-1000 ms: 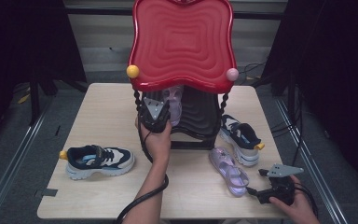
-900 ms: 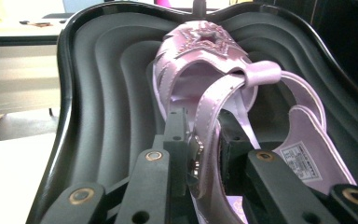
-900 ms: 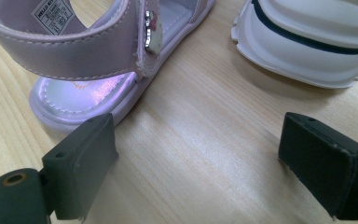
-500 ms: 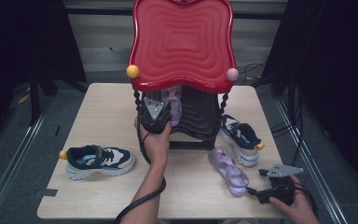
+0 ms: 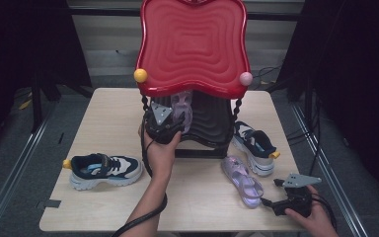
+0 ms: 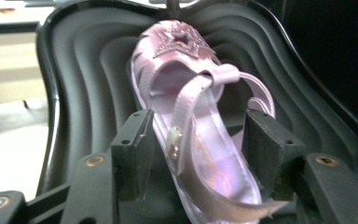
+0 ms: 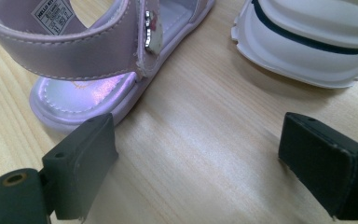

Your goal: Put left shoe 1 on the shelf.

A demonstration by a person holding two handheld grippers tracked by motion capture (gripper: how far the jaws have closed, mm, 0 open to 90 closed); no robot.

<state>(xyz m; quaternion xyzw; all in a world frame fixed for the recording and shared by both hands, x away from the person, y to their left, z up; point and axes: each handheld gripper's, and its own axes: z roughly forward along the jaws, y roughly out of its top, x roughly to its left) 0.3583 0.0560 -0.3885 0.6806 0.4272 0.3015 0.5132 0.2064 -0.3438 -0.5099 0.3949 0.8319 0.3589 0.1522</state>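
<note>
Little change vs earlier pics: both hands hold position. L gripper (image 5: 170,127) under the red rack (image 5: 193,44), jaws apart either side of a lilac sandal (image 6: 191,135) on the black shelf (image 6: 81,88), no firm grip seen; long axis runs away from camera, toe toward the rack's back. R gripper (image 5: 287,193) near the table's (image 5: 103,106) front right corner, jaws spread wide, by the second sandal (image 5: 242,180).
</note>
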